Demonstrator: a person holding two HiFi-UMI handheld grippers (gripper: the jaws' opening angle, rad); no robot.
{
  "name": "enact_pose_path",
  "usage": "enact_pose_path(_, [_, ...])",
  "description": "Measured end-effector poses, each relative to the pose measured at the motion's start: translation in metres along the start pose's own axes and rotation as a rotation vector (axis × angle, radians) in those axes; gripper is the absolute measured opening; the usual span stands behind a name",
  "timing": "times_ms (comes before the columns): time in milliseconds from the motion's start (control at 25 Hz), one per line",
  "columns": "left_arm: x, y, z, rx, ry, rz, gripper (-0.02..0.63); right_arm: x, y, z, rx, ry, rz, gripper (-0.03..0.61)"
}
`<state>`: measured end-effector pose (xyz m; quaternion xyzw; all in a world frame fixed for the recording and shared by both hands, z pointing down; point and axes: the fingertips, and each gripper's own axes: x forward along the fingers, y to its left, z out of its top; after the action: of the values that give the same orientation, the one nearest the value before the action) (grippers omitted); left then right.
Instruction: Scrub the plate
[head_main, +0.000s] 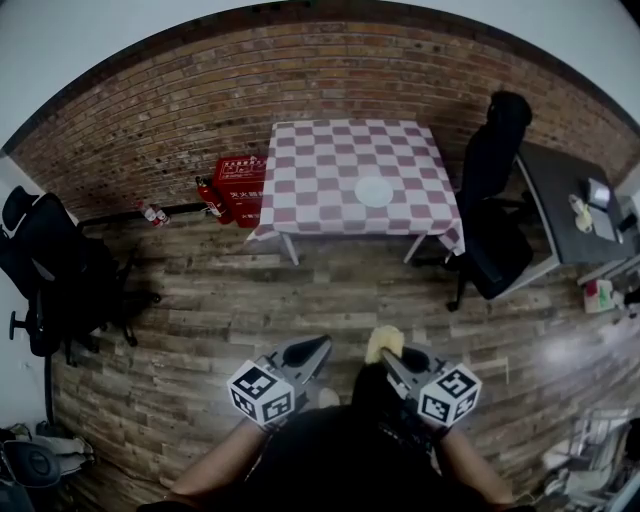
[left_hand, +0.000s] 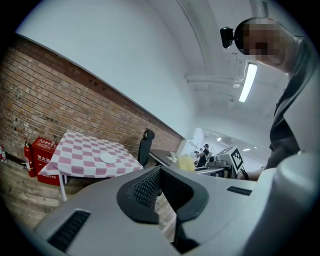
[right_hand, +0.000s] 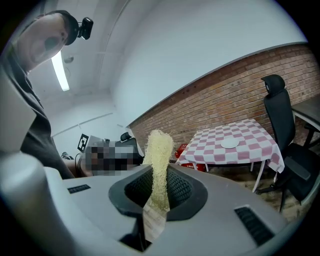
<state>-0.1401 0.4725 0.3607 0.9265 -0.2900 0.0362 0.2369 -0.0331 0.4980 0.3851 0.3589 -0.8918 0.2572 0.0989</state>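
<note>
The left hand-held gripper (head_main: 316, 349) had its jaws pressed together, with nothing between them. The right hand-held gripper (right_hand: 159, 187) was clamped on a yellow fibrous scrubber (right_hand: 159, 150) that stood up past its tips. The white plate (head_main: 374, 191) lay on the checkered surface (head_main: 310, 160), well apart from both grippers across the wooden floor (head_main: 300, 290). A black office chair (head_main: 495, 170) stood just beside that surface's right side, and red boxes (head_main: 240, 185) stood at its left.

The head view looks steeply down from above; both gripper views look nearly level, sharing the far-off checkered counter (head_main: 320, 170).
</note>
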Motion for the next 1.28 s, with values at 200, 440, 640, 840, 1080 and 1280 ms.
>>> enact_pose_path(200, [0.023, 0.022, 0.009, -0.001, 0.004, 0.028, 0.011, 0.021, -0.031, 0.011, 0.006, 0.006, 0.030, 0.052])
enact_pose_path(440, [0.072, 0.054, 0.028, -0.020, 0.006, 0.056, 0.010, 0.044, -0.091, 0.044, -0.008, 0.010, 0.052, 0.052])
enact_pose_path(640, [0.136, 0.072, 0.051, -0.037, 0.001, 0.063, 0.011, 0.048, -0.154, 0.080, -0.016, 0.007, 0.060, 0.052])
enact_pose_path(840, [0.201, 0.077, 0.078, -0.034, -0.012, 0.068, 0.011, 0.042, -0.213, 0.110, -0.014, 0.010, 0.073, 0.052])
enact_pose_path(1080, [0.257, 0.090, 0.096, -0.039, -0.030, 0.094, 0.011, 0.040, -0.270, 0.123, -0.020, 0.032, 0.099, 0.052])
enact_pose_path(1280, [0.279, 0.094, 0.097, -0.067, -0.021, 0.104, 0.011, 0.041, -0.283, 0.126, -0.002, 0.042, 0.116, 0.052])
